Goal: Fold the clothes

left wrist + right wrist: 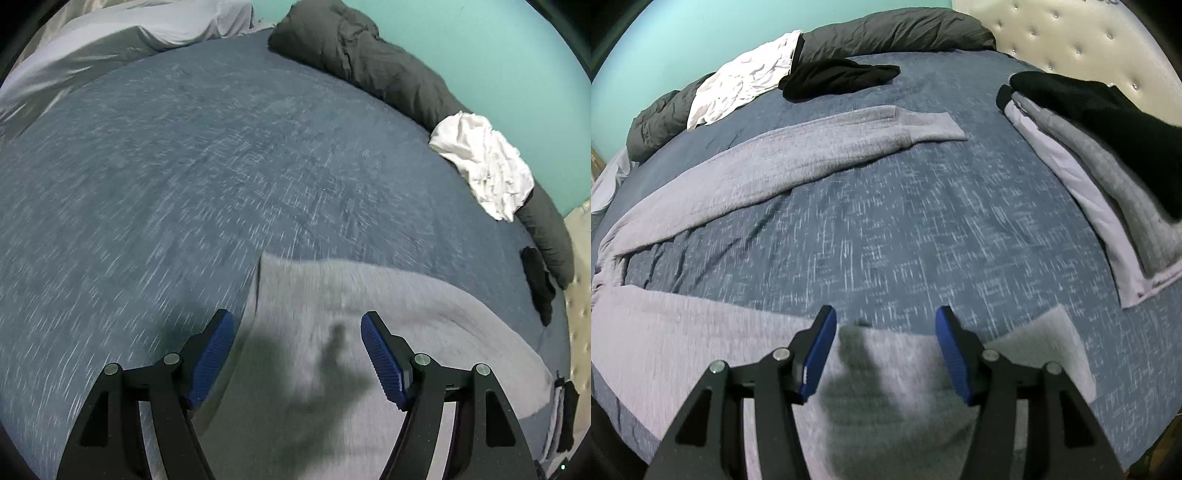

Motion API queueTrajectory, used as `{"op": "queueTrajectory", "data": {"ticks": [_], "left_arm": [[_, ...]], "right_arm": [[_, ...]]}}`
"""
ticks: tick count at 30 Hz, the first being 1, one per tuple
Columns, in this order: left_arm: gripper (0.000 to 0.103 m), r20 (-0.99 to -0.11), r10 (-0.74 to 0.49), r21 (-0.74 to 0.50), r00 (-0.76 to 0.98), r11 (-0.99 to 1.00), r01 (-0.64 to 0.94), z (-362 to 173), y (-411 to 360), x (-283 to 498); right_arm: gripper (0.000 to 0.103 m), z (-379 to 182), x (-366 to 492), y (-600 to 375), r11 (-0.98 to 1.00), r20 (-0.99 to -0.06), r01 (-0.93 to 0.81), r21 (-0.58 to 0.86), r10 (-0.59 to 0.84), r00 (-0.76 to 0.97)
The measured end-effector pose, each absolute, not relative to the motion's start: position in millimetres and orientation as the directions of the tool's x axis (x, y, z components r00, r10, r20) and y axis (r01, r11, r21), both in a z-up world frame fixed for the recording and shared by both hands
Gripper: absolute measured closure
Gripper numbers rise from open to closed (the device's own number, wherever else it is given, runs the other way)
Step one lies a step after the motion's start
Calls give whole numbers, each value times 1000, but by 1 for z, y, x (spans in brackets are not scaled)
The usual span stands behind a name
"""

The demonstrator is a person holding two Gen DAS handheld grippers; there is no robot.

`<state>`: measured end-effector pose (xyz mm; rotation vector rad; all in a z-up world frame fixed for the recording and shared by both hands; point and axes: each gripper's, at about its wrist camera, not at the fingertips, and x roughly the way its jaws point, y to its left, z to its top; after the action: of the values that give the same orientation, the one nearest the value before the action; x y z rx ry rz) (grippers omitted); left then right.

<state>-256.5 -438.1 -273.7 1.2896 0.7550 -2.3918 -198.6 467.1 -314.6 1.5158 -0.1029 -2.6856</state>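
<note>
A light grey long-sleeved garment (388, 321) lies spread on the blue bed cover (184, 166). My left gripper (297, 321) is open and hovers above its edge, holding nothing. In the right wrist view the same garment (683, 332) lies under my right gripper (886, 317), which is open and empty. One grey sleeve (820, 155) stretches across the bed cover (923, 229) toward the headboard.
A stack of folded clothes (1108, 155) with a black piece on top lies at the right. A loose black garment (842, 77), a white garment (738, 85) and a rolled dark grey duvet (886, 33) lie at the far side. A tufted headboard (1071, 37) stands behind.
</note>
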Motion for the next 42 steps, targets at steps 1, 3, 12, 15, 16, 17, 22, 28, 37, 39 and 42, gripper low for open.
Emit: {"op": "queueTrajectory", "data": {"ticks": [1, 3, 12, 15, 16, 17, 22, 28, 37, 39, 42], "left_arm": [[28, -841, -25, -303, -540, -805, 510, -277, -441, -263], [28, -841, -23, -314, -541, -792, 523, -285, -447, -272], [81, -824, 7, -339, -567, -808, 482, -296, -442, -288], [88, -795, -65, -298, -603, -824, 482, -278, -442, -284], [91, -788, -91, -280, -609, -828, 485, -272, -442, -283], [91, -779, -126, -252, -615, -834, 490, -267, -441, -283], [85, -815, -163, -178, -556, -842, 509, -282, -440, -298], [53, -815, -229, -100, -532, -850, 518, -278, -436, -293], [52, -852, -125, -82, -509, -928, 364, -268, -391, -264], [52, -884, -119, -49, -452, -938, 343, -286, -384, -263], [52, -907, -99, -71, -410, -923, 378, -313, -393, -256]], "right_arm": [[46, -316, -200, 466, -996, -853, 13, 91, -84, -516], [46, -318, -202, 465, -995, -852, 5, 104, -91, -515], [46, -333, -206, 457, -992, -854, -16, 128, -102, -510], [46, -332, -208, 455, -991, -851, -14, 132, -106, -514], [46, -331, -208, 454, -991, -850, -11, 133, -109, -515], [46, -331, -209, 453, -991, -849, -9, 135, -111, -516], [45, -333, -209, 448, -991, -850, 1, 137, -117, -514], [45, -333, -209, 446, -990, -852, 1, 139, -120, -510], [44, -333, -206, 446, -982, -838, -21, 187, -149, -525], [43, -334, -204, 445, -981, -837, -21, 192, -152, -526], [43, -335, -201, 443, -980, -835, -22, 200, -158, -527]]}}
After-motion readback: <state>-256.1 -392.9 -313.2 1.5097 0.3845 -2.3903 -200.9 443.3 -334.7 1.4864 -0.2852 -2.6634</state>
